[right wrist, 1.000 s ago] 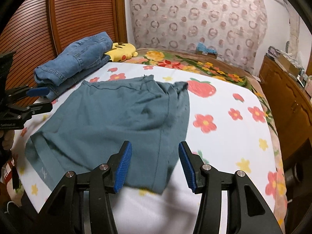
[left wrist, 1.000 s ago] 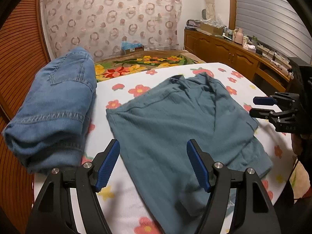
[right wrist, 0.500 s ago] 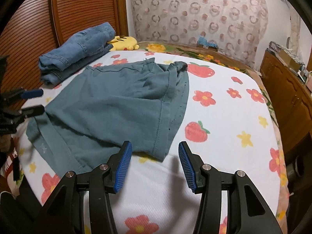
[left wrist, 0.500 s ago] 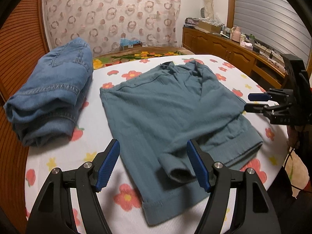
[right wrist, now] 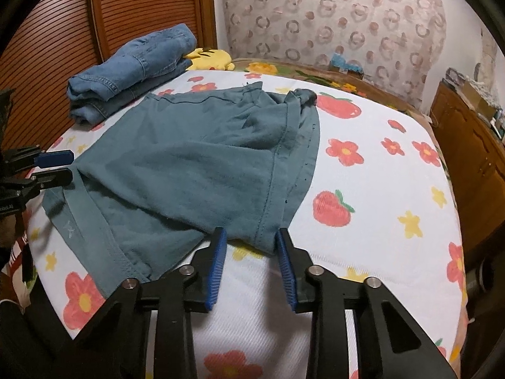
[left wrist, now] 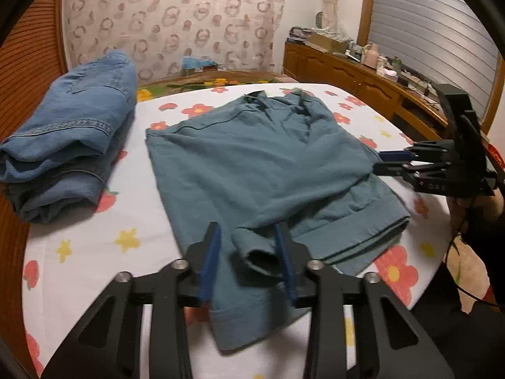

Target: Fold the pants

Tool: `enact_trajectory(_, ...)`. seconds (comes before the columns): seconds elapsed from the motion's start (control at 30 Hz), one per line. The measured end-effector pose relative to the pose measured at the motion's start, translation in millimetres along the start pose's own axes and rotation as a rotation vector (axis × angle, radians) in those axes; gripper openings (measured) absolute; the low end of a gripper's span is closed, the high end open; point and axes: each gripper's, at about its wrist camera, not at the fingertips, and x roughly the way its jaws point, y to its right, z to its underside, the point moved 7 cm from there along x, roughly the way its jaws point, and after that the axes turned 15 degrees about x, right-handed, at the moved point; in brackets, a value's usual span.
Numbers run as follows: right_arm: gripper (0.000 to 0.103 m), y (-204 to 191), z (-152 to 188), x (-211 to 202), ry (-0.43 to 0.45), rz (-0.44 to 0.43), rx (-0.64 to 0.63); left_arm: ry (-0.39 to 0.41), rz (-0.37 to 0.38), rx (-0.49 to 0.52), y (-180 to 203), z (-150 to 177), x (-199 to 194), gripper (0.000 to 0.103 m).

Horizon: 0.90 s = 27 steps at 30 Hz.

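Observation:
Teal pants point(left wrist: 258, 170) lie partly folded on a flower-print bed sheet point(left wrist: 94, 252); they also show in the right wrist view point(right wrist: 189, 173). My left gripper point(left wrist: 249, 255) is open, its jaws on either side of a rolled leg hem at the near edge. My right gripper point(right wrist: 251, 255) is open, its jaws on either side of a folded corner of the pants. Each gripper shows in the other's view: the right one point(left wrist: 397, 161) at the pants' right edge, the left one point(right wrist: 53, 167) at their left edge.
A stack of folded blue jeans point(left wrist: 69, 132) lies on the bed to the left of the pants, with a yellow plush toy point(right wrist: 208, 58) behind it. A wooden slatted wall point(right wrist: 63, 31) runs along that side. A wooden cabinet point(left wrist: 363, 75) with clutter stands past the bed.
Both grippers have dropped down and moved in onto the near edges of the pants. Both jaws have narrowed from wide open. The pants lie as before.

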Motion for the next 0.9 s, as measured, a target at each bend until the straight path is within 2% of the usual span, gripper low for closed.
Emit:
enact_trajectory(0.07, 0.010, 0, -1, 1, -0.003, 0.001, -0.018, -0.007, 0.002, 0.007, 2, 1, 0, 0.030)
enact_trajectory(0.1, 0.005, 0, -1, 2, -0.007, 0.003, -0.034, -0.010, -0.001, 0.009, 2, 1, 1, 0.029)
enact_trajectory(0.13, 0.004, -3, -2, 2, -0.005, 0.000, -0.058, -0.013, 0.002, 0.006, 2, 1, 1, 0.028)
enact_trajectory(0.2, 0.004, -3, -4, 0, 0.010, -0.009, -0.058, -0.022, 0.005, 0.003, 1, 2, 1, 0.027)
enact_trajectory(0.33, 0.003, -5, -13, -3, 0.033, -0.024, -0.053, -0.012, -0.003, 0.000, 0, 2, -4, 0.013)
enact_trajectory(0.43, 0.003, -7, -23, -10, 0.065, -0.047, -0.034, 0.019, 0.003, -0.007, 1, -2, -17, 0.010)
enact_trajectory(0.73, 0.003, -33, -53, -26, 0.154, -0.086, -0.084, 0.107, -0.023, -0.002, 6, -17, -64, 0.009)
enact_trajectory(0.9, 0.003, -49, -68, -29, 0.201, -0.127, -0.143, 0.095, -0.058, -0.025, -1, -4, -76, 0.009)
